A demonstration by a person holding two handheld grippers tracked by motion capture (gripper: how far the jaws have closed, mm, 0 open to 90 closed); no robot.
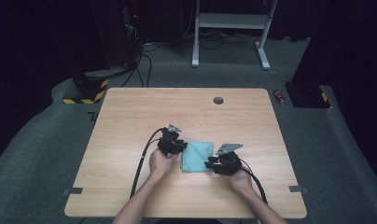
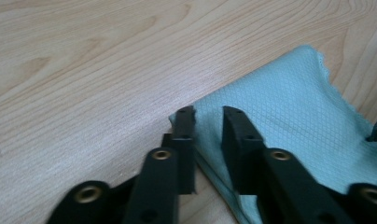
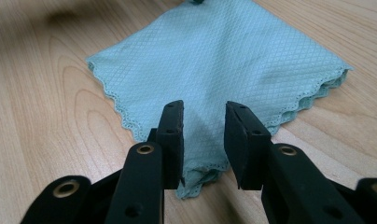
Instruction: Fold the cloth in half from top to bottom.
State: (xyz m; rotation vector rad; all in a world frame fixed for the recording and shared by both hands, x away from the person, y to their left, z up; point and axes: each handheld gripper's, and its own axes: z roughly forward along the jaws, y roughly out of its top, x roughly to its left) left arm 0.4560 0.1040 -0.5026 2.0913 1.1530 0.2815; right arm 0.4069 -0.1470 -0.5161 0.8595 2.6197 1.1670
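both tongs stand part open, holding nothing: left tongs (image 2: pixel 209 122) over the folded teal cloth (image 1: pixel 197 157) at frame centre, right tongs (image 3: pixel 204 119) at its corner. next: close on the edge.

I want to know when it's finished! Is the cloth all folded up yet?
The teal cloth already lies folded into a layered square on the table. The left gripper and right gripper sit at its corners, jaws open, gripping nothing. Another fold may remain.
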